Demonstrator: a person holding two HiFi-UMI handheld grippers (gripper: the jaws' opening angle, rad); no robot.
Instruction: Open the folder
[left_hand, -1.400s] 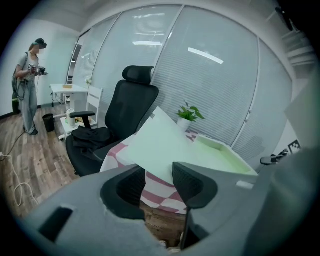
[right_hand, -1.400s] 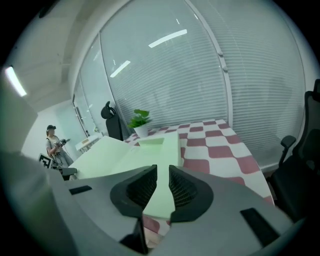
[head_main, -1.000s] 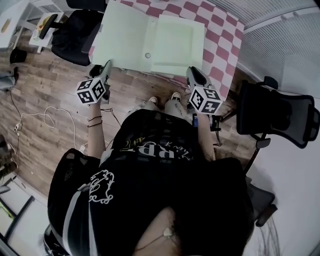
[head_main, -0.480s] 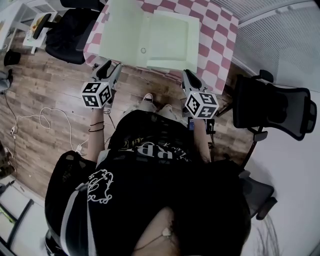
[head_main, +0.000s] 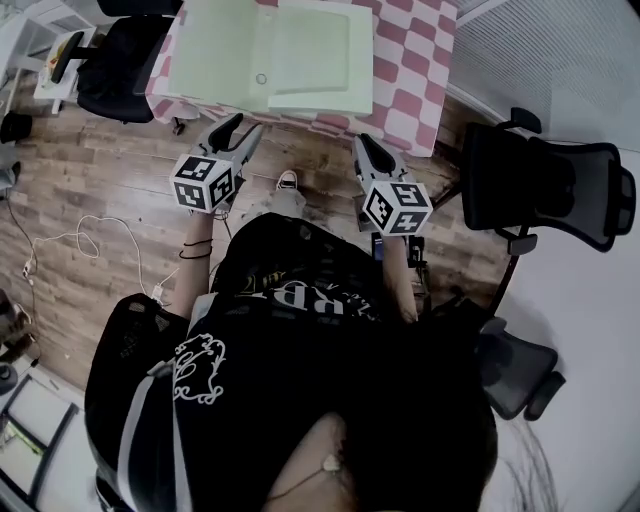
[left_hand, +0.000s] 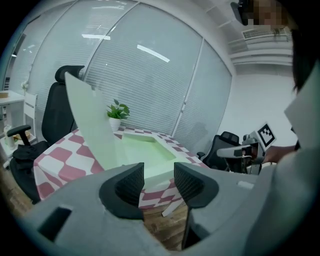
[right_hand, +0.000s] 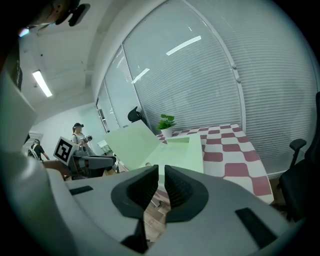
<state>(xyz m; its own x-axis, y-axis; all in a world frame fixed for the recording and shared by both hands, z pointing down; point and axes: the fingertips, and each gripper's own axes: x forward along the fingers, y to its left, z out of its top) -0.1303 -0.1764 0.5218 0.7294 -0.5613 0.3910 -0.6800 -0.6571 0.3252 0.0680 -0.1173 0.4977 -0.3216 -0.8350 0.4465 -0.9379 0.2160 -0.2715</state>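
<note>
Head view: folder (head_main: 270, 55) lies spread open on the checked worktop (head_main: 415, 60), close to its near edge. Left gripper (head_main: 243, 125) and right gripper (head_main: 365, 145) both hang off that edge over the floor, well apart from the folder. The task looks done.

Left gripper view: jaws released, with a clear gap and nothing between them. The folder's cover (left_hand: 92, 125) stands tilted rather than flat. Risk: it may tip back over the tray part and close again, since nothing holds it.

Right gripper view: jaws almost clenched, with a thin slit and nothing in it. Risk: a fresh reach in at this low angle could catch the near edge, shove the light folder towards the plant (right_hand: 166, 122), or drag it off the worktop.
</note>
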